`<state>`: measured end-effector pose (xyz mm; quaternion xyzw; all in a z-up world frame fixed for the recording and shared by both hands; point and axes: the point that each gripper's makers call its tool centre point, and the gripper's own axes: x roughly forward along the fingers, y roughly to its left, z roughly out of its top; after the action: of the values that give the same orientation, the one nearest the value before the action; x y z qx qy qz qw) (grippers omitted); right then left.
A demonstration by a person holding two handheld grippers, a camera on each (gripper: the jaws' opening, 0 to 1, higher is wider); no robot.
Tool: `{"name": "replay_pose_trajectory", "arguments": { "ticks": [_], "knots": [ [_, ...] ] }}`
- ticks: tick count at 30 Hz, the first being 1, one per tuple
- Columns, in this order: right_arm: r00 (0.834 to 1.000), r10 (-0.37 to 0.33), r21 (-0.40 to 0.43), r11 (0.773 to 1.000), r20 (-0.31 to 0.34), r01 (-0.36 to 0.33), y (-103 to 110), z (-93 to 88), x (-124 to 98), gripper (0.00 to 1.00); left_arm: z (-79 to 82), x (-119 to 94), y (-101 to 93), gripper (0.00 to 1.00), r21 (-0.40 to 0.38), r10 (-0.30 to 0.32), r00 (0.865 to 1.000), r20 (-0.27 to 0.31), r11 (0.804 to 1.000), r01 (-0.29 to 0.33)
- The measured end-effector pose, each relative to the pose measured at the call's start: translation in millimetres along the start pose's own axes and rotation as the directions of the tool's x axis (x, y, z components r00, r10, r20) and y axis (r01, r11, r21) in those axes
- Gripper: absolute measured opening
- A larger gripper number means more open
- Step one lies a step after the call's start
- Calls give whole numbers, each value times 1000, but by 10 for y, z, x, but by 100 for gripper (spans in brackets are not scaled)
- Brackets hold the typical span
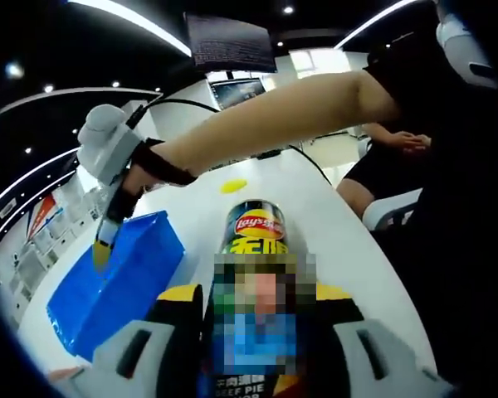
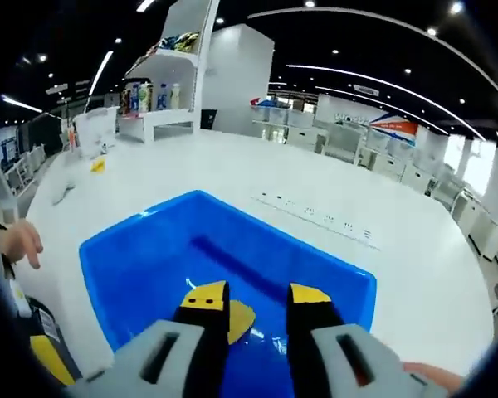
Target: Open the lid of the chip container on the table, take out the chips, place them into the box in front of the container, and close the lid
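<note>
Left gripper (image 1: 261,332) fingers clamp can (image 1: 256,240), frame centre. Right gripper (image 2: 257,311) fingers parted, lower centre, over blue box (image 2: 149,265); chip (image 2: 239,322) inside, on worktop (image 2: 232,166).

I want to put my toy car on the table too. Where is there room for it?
The white table is bare between the blue box and the far shelves, and right of the box past the power strip. It is crowded near the chip container, where the left gripper holds it.
</note>
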<state>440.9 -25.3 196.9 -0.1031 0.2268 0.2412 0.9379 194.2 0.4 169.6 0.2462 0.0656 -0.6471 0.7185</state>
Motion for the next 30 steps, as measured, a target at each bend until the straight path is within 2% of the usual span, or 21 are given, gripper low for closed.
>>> {"name": "replay_pose_trajectory", "arguments": {
  "ticks": [4, 9, 14, 19, 22, 25, 30],
  "knots": [
    [999, 12, 88, 996, 31, -15, -85, 32, -6, 25, -1, -2, 1, 50, 1, 0, 1000, 1, 1000, 0],
    [998, 15, 149, 988, 59, -24, -201, 76, -70, 25, 7, 4, -9, 50, -2, 0, 1000, 3, 1000, 0],
    [990, 46, 226, 971, 132, -75, -349, 243, -233, 25, 12, 6, -13, 50, -4, 2, 1000, 7, 1000, -2],
    [978, 42, 274, 957, 206, -99, -661, 401, -575, 25, 16, 8, -18, 50, -1, 4, 1000, 8, 1000, -4],
    [969, 42, 284, 952, 245, -113, -740, 440, -809, 25, 16, 7, -24, 50, -1, 3, 1000, 6, 1000, -3],
    [956, 42, 326, 935, 289, -140, -936, 489, -1059, 26, 18, 12, -28, 50, 1, 4, 1000, 4, 1000, -4],
    [948, 38, 319, 937, 315, -143, -1046, 407, -1473, 25, 15, 19, -25, 50, 2, 3, 1000, -1, 1000, -3]
  ]
}}
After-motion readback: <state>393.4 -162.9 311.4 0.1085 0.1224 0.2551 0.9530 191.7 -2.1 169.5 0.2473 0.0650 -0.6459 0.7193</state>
